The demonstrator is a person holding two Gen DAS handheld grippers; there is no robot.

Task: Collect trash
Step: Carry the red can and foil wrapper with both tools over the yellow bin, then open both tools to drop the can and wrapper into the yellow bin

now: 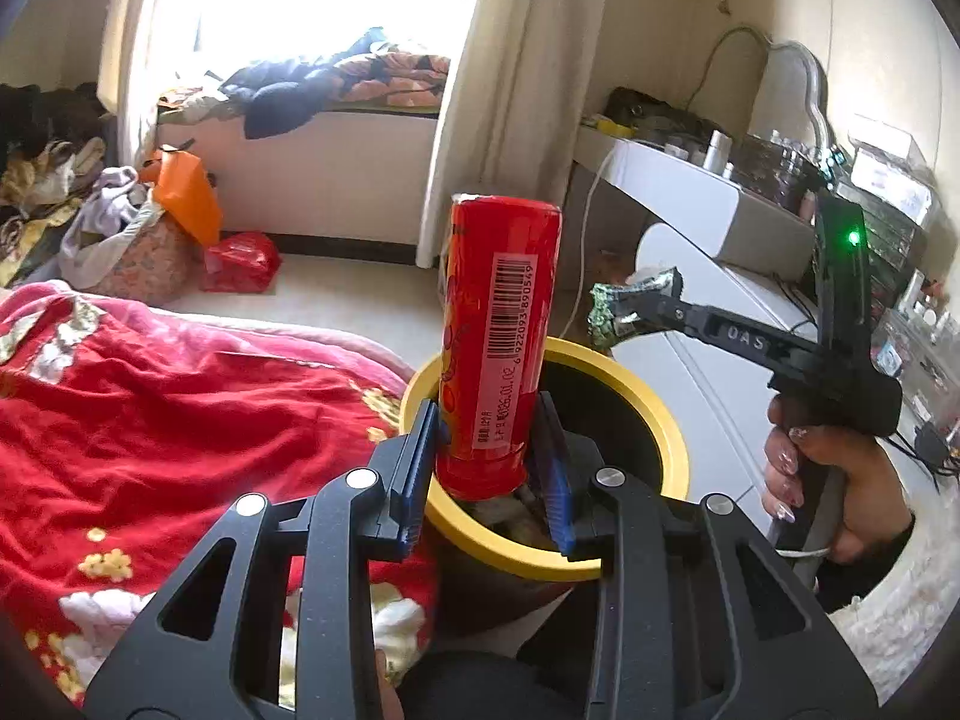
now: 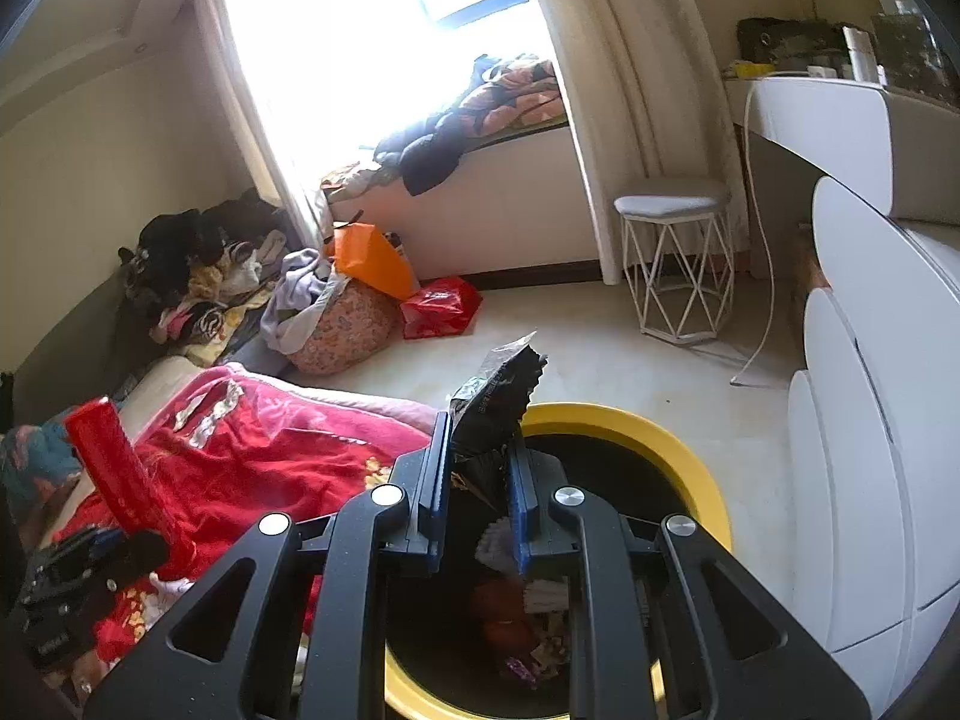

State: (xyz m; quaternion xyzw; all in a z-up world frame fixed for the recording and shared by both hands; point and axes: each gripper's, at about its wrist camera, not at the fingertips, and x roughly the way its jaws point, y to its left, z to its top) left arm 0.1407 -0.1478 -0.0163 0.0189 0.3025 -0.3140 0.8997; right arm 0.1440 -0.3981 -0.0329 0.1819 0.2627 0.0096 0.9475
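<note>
My left gripper (image 1: 489, 468) is shut on a tall red can (image 1: 501, 336) with a barcode label, held upright over the near rim of a yellow-rimmed dark bin (image 1: 666, 414). In the same view my right gripper (image 1: 624, 309), held by a hand (image 1: 840, 480), reaches in from the right above the bin's far rim, shut on a crumpled snack wrapper (image 1: 606, 309). From the right wrist, my right gripper (image 2: 477, 480) pinches that black and silver wrapper (image 2: 498, 396) above the bin (image 2: 690, 462), which holds several scraps. The red can (image 2: 120, 468) shows at the left, over the bed.
A bed with a red floral blanket (image 1: 150, 420) lies left of the bin. White rounded drawers (image 2: 870, 420) and a cluttered dresser (image 1: 690, 186) stand to the right. A white wire stool (image 2: 678, 264), bags and piled clothes (image 2: 336, 300) sit on the pale floor near the window seat.
</note>
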